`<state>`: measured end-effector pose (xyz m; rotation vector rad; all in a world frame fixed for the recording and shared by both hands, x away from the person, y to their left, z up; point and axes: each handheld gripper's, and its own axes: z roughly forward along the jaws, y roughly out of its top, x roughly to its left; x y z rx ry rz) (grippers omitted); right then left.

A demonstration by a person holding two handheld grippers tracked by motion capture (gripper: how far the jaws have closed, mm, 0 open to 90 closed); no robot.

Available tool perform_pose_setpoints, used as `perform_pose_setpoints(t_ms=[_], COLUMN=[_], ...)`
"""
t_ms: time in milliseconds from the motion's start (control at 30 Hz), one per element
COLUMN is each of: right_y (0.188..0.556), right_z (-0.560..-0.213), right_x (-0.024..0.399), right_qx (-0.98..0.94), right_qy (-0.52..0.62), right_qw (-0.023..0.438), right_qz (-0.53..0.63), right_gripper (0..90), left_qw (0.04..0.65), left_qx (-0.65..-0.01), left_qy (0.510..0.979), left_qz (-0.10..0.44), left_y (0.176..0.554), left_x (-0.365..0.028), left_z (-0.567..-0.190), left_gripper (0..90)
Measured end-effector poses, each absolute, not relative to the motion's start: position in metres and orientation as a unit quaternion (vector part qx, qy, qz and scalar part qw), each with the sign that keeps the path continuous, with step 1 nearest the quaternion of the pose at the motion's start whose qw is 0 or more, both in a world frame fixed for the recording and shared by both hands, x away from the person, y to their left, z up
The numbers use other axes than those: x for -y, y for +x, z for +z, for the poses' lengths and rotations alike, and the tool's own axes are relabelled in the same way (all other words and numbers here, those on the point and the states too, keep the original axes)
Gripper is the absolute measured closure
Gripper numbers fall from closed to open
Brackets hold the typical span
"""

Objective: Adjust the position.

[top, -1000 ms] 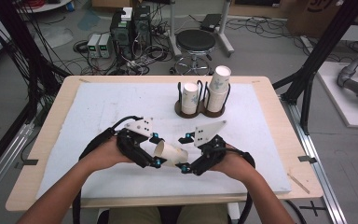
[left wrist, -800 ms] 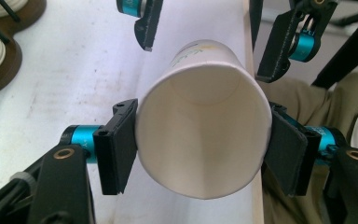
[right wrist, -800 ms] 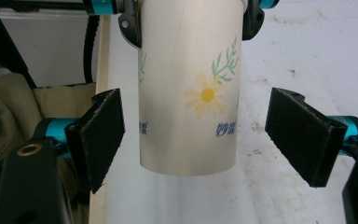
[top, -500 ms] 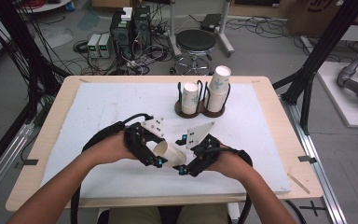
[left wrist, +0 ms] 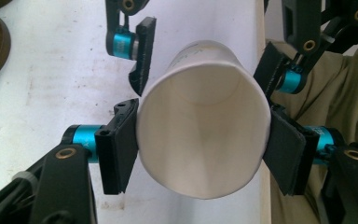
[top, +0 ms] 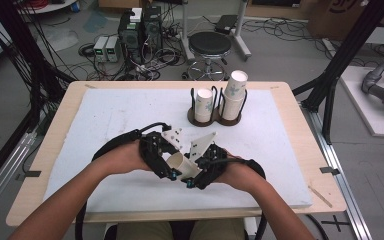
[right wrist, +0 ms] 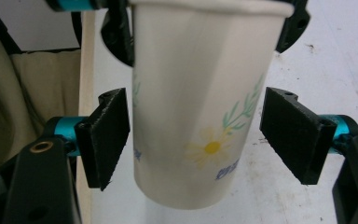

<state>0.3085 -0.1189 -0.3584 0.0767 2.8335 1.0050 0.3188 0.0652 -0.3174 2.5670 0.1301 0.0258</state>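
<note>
Left claw [left wrist: 200,140] pinched the paper cup [left wrist: 200,135] at its open rim, holding it on its side low over the worktop [top: 105,115]; the right claw [right wrist: 200,140] stood spread around the cup's base, pads near but apart. Squeezing harder could have crushed the thin rim, and a release before the right claw closed would likely have dropped it.

A wooden table [top: 285,95] carries a white mat [top: 130,112] covering most of its top. On the mat's far side stands a dark two-ring cup holder [top: 215,118] (paper cups [top: 203,105] stacked inside).
</note>
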Motion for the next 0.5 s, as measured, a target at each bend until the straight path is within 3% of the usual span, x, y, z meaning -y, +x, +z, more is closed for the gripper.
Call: perform_pose_setpoints(t_ms=[200,233,500], right_y=[0.3103,0.3102,0.3111], right_z=[-0.3597,-0.3603,-0.3631], right_x=[0.1184,0.1179,0.118], right_qx=[-0.941,-0.942,-0.941], right_qy=[0.03,0.025,0.035], right_qw=[0.057,0.051,0.044], right_qz=[0.333,0.331,0.332], right_gripper=[30.2,35.6,36.2], left_qw=[0.286,0.285,0.297], left_qx=[-0.049,-0.048,-0.052], left_qy=[0.957,0.957,0.953], left_qz=[0.012,0.011,0.015], left_y=[0.3185,0.3185,0.3178], left_x=[-0.0637,-0.0634,-0.0626], left_z=[-0.3183,-0.3184,-0.3211], left_gripper=[33.4,33.4,30.4])
